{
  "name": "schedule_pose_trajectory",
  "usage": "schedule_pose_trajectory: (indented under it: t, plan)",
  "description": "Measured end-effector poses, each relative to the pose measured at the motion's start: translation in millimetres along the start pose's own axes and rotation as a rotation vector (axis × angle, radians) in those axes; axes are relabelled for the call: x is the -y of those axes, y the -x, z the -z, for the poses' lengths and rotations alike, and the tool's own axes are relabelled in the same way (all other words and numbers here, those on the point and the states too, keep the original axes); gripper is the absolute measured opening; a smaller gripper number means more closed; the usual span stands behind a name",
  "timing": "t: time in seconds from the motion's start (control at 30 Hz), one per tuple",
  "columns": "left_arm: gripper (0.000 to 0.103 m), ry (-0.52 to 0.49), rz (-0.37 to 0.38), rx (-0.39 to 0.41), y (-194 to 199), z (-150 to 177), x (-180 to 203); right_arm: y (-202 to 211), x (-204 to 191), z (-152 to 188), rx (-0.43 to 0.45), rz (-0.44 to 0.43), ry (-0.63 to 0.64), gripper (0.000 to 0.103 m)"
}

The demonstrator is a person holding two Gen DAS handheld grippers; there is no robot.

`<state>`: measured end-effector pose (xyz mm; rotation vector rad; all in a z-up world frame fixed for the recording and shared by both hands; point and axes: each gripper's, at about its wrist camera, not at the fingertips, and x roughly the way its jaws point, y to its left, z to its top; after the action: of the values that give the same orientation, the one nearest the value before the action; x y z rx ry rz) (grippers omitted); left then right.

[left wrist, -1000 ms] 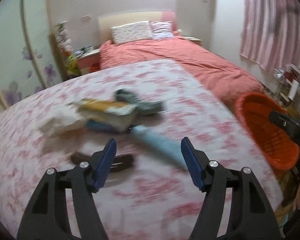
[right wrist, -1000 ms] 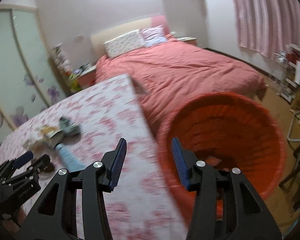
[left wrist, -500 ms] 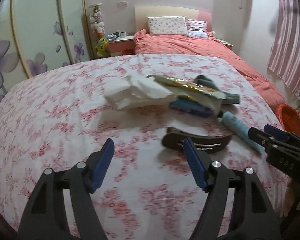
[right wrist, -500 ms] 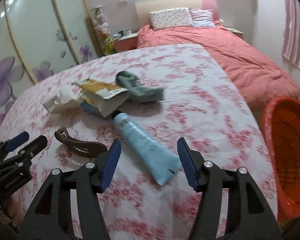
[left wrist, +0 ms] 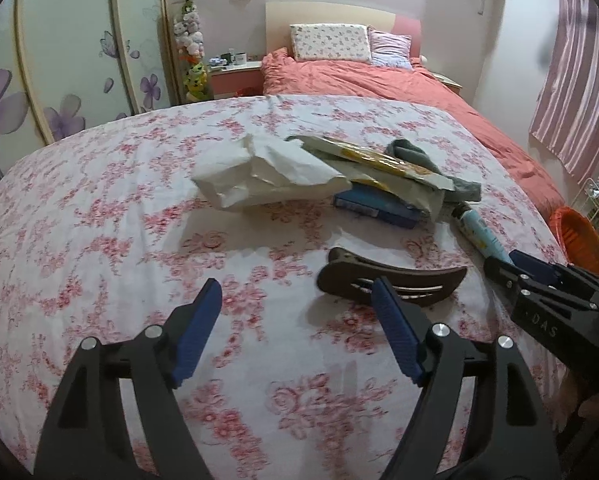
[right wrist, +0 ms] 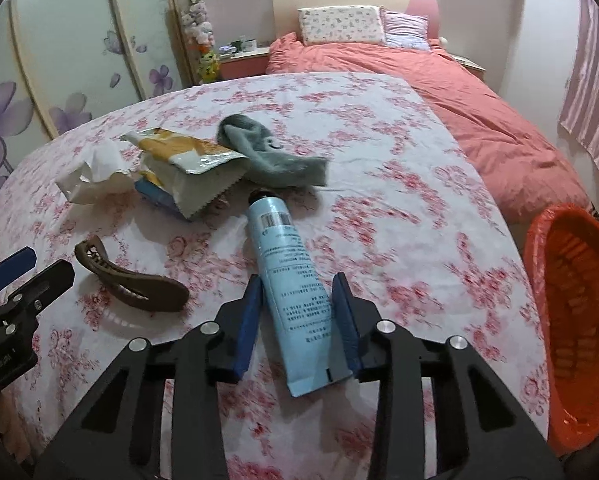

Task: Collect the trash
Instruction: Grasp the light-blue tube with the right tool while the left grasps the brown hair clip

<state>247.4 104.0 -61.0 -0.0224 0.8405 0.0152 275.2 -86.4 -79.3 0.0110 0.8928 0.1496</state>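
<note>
Two claws over the floral bench, the right one closing around a blue tube

The right claw (right wrist: 297, 314) straddles the lower body of the blue tube (right wrist: 287, 276); its jaws have just been closing, the pads at the tube's flanks, though I cannot tell if they press yet. The tube looks light, soft and smooth, so it should dent and may slip; the stiffer crimped end or mid-body seems the safest hold. The left claw (left wrist: 295, 328) hangs released over bare cloth left of the tube, its jaws having just opened wider, nothing between them. Left of the tube lies a brown hair clip (right wrist: 133, 280); beyond its cap sit a torn snack wrapper (right wrist: 187, 160), crumpled paper (right wrist: 95, 178) and a grey sock (right wrist: 275, 160). Right of the tube, off the bench's edge, stands the orange basket (right wrist: 579, 304); a red bed fills the room behind
</note>
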Motion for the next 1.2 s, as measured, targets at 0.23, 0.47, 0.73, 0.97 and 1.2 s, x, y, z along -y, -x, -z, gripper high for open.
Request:
schedule_pose_trajectory:
  t: [0.23,0.47,0.73,0.97,1.2]
  plan:
    - [0.082,-0.047,0.022,0.004,-1.0,-1.5,31.0,8.8,29.0,5.6,0.006,0.087,-0.103,0.033]
    - [0.093,-0.069,0.008,0.022,-5.3,-12.8,67.2,11.0,36.5,11.3,0.012,0.065,-0.118,0.033]
    - [0.093,-0.118,-0.116,-0.018,-31.0,-20.0,91.6,13.7,41.4,13.6,0.012,0.051,-0.124,0.033]
    - [0.093,-0.09,-0.149,-0.02,-28.9,-16.3,61.9,14.2,43.7,14.7,0.014,0.053,-0.122,0.033]
    - [0.093,-0.029,-0.096,-0.031,-21.1,-9.3,13.6,13.9,44.2,15.0,0.014,0.056,-0.12,0.033]
